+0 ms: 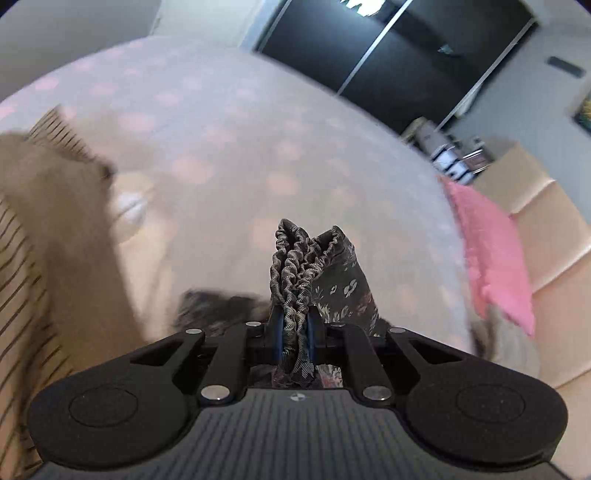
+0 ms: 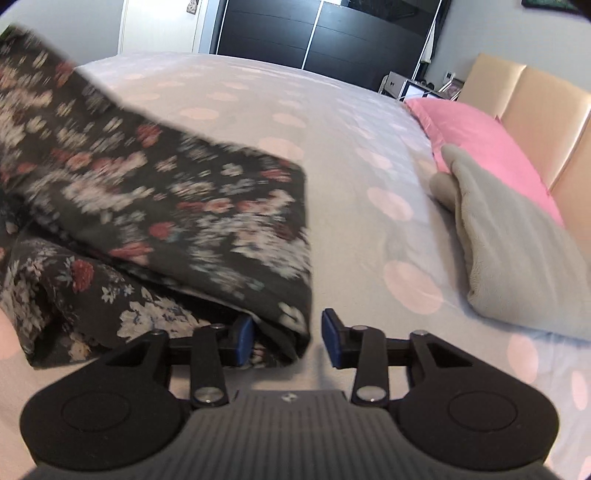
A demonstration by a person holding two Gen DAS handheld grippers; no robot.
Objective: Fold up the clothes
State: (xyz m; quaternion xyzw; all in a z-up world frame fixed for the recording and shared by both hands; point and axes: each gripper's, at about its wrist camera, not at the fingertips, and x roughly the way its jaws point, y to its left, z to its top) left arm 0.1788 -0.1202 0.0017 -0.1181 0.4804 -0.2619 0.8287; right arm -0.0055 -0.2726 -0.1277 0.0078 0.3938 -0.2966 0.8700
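A dark floral garment (image 2: 177,206) lies partly folded on the bed, blurred where it hangs up to the left. My left gripper (image 1: 295,332) is shut on its gathered elastic edge (image 1: 295,269), which bunches up between the blue pads and stands above them. My right gripper (image 2: 288,339) is open; the garment's lower corner (image 2: 291,325) hangs between its fingers, touching neither pad that I can see. The left blue pad (image 2: 243,339) sits against the cloth underneath.
The bed (image 2: 332,155) has a pale sheet with pink dots. A pink pillow (image 2: 480,140) and a grey fleece item (image 2: 517,251) lie at the right by the beige headboard (image 2: 546,110). A beige striped garment (image 1: 40,229) lies left. Dark wardrobe doors (image 2: 314,33) stand behind.
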